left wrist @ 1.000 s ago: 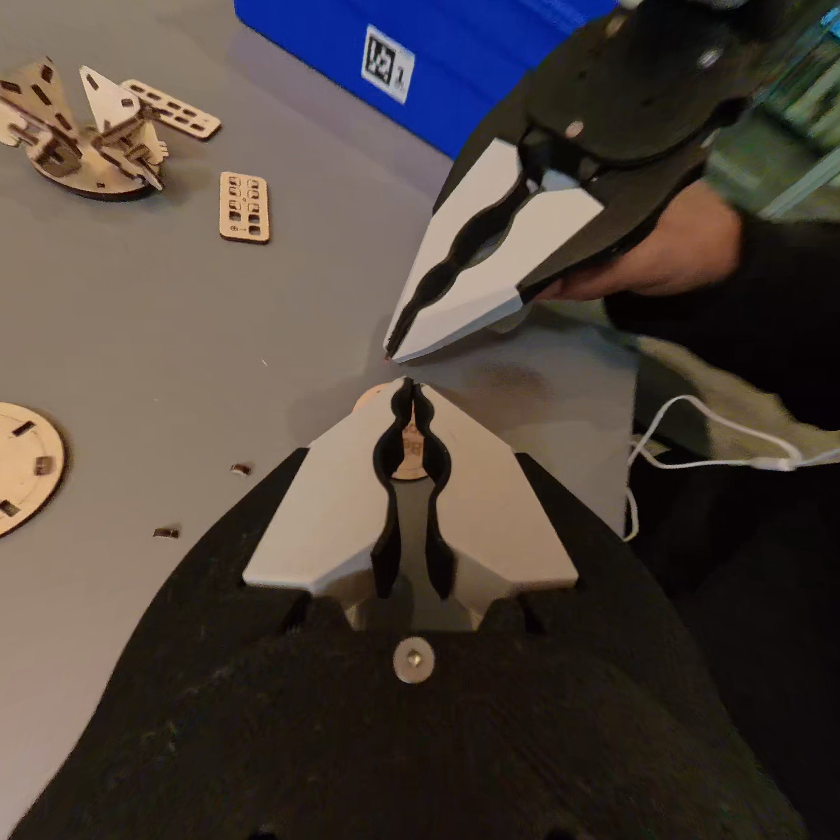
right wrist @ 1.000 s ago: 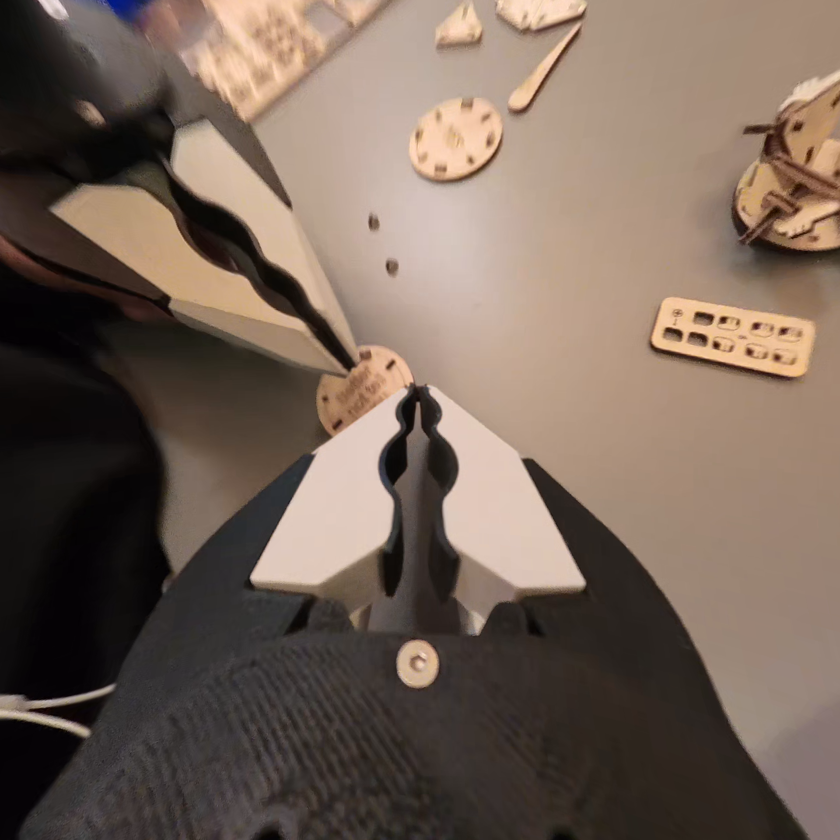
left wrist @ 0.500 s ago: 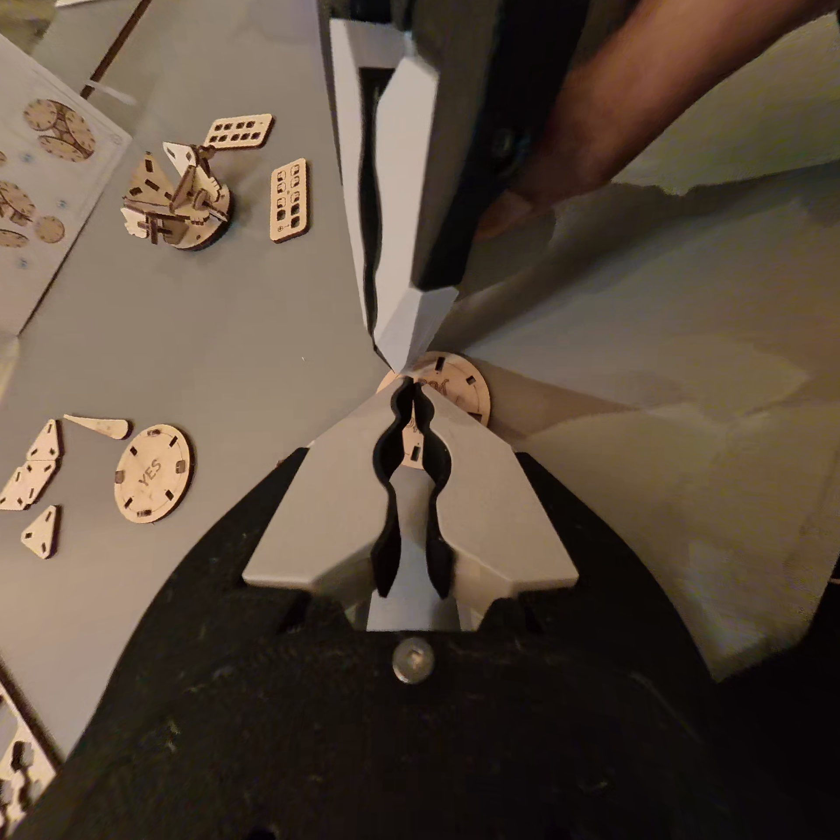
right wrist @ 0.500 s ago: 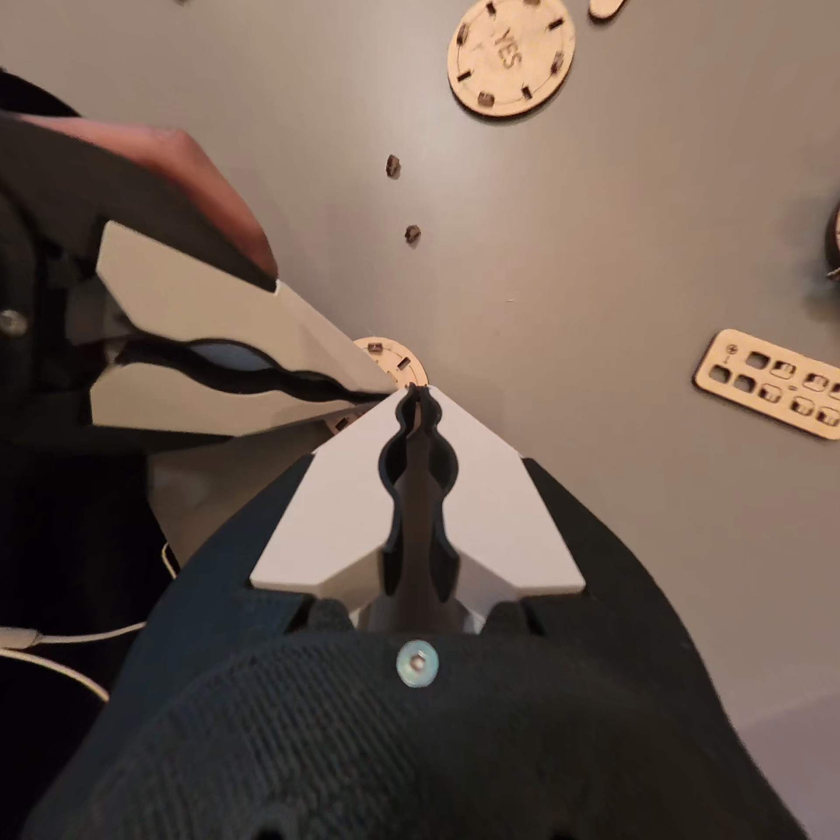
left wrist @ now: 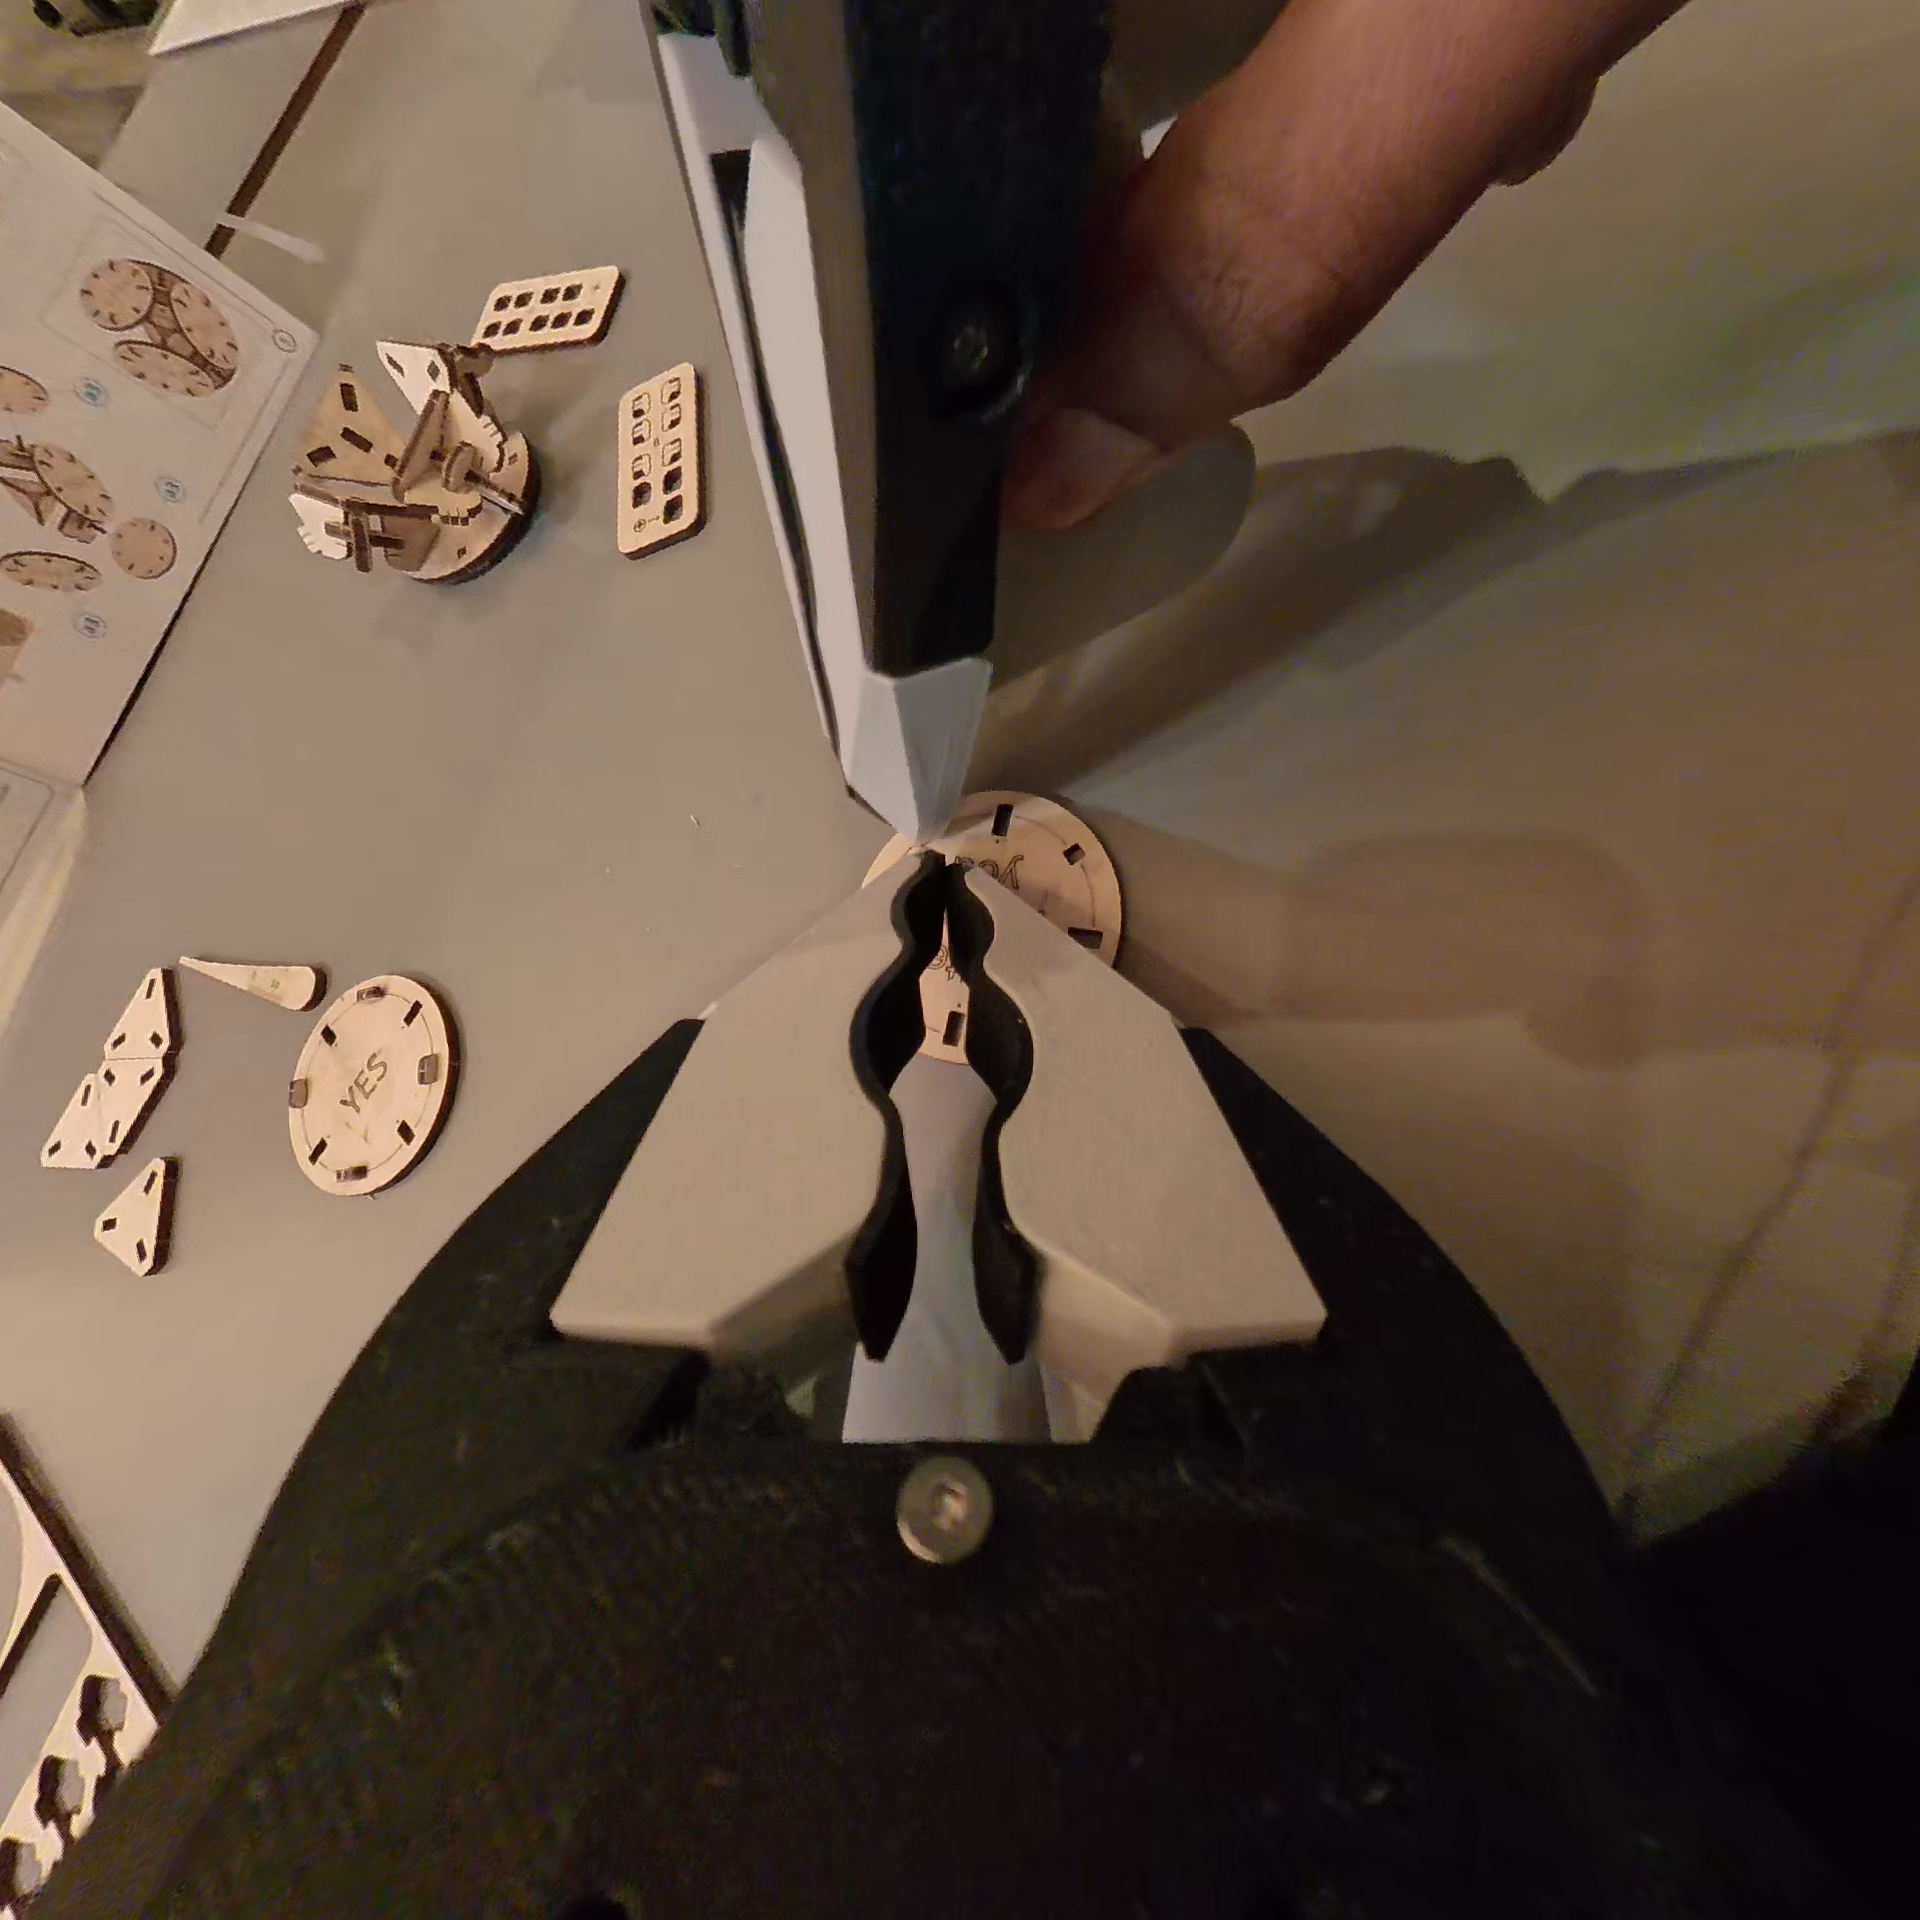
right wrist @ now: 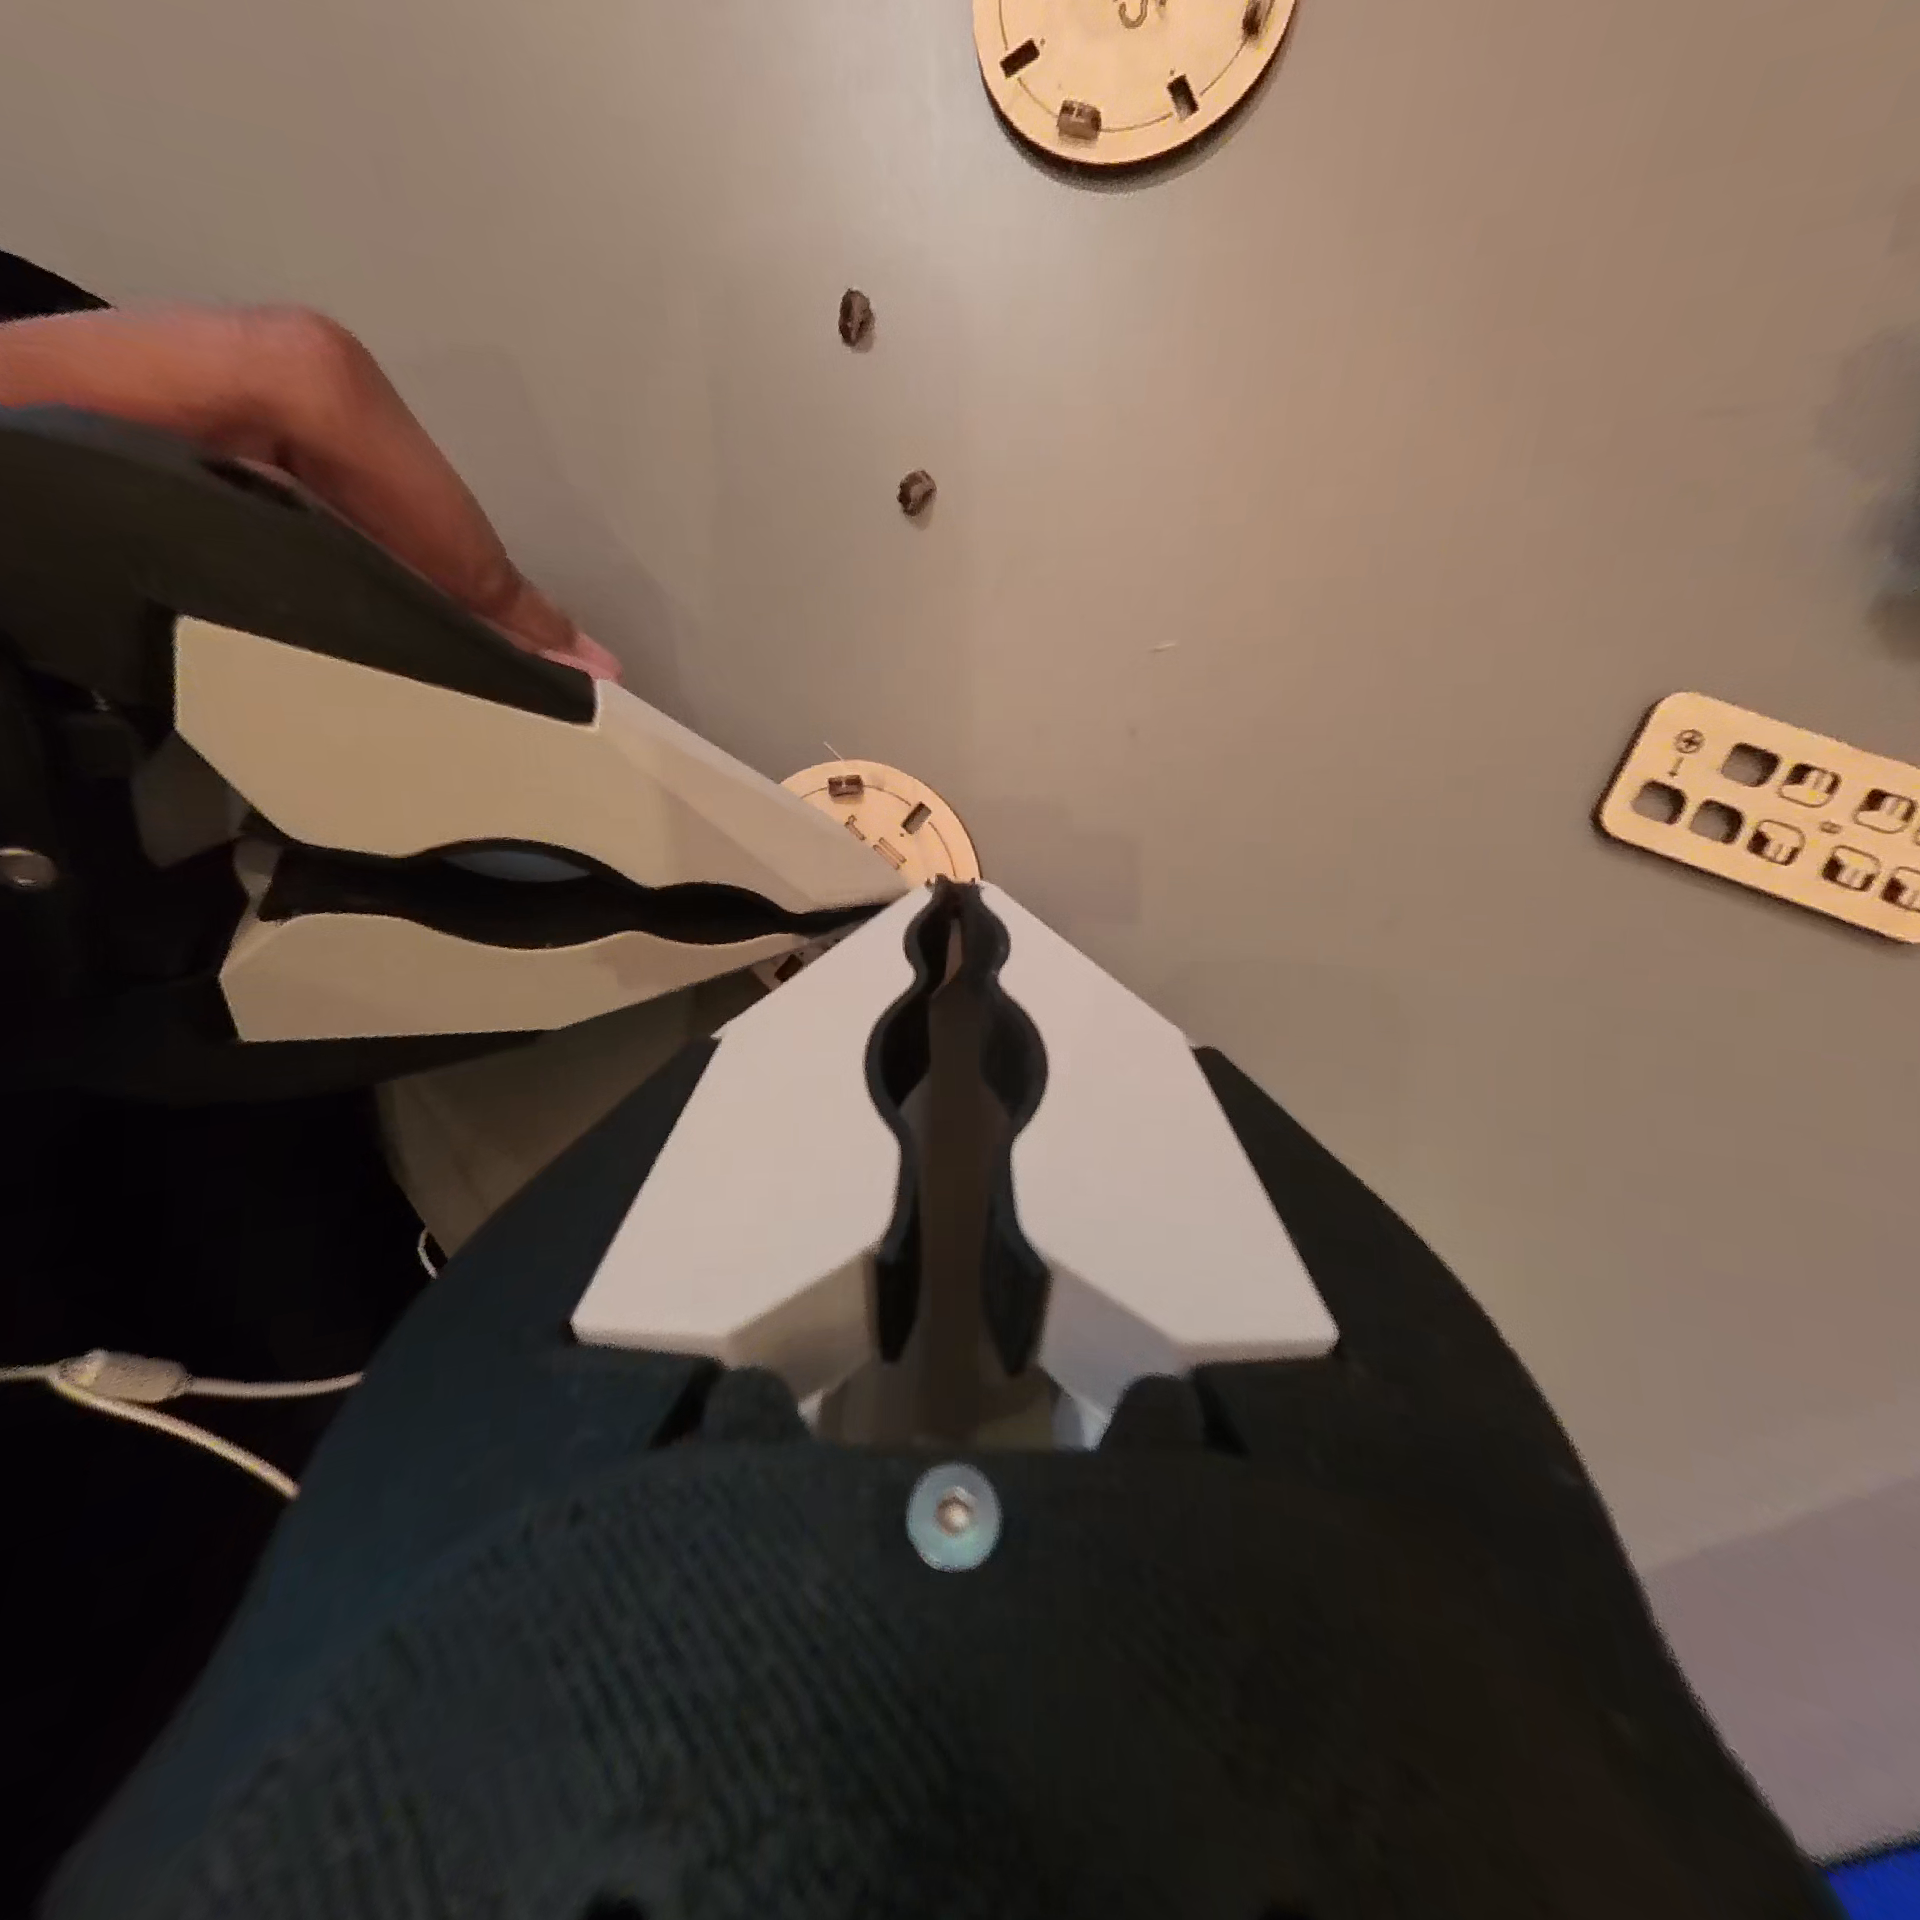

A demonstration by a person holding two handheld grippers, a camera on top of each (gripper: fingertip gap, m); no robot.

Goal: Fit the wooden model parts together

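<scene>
A small round wooden disc [left wrist: 1070, 883] with slots lies on the grey table [left wrist: 520, 779] near its edge. My left gripper [left wrist: 940, 871] is shut, and its tips rest over the disc's near-left part. My right gripper [left wrist: 920, 831] comes down from above, also shut, and its tip meets the disc's rim right at my left tips. In the right wrist view the right gripper [right wrist: 951, 888] is shut with its tips at the disc [right wrist: 904, 821]. The left gripper [right wrist: 883, 906] reaches in from the left, shut, with a hand [right wrist: 343, 447] behind it.
A second slotted disc [left wrist: 372, 1086] lies to the left, with wooden triangles [left wrist: 114, 1091] beside it. Farther back are a part-built wooden model [left wrist: 416, 478], slotted plates [left wrist: 661, 459] and a printed sheet [left wrist: 104, 416]. Two tiny dark bits [right wrist: 914, 491] lie on the table. Less than 4 cm separates the two grippers' tips. From the right gripper's tips to the part-built wooden model [left wrist: 416, 478] is close to 15 cm.
Both views have swung round while the two shut grippers closed in on the small disc. The right gripper moved from above right to point straight down at the disc's rim. Both stayed shut.
</scene>
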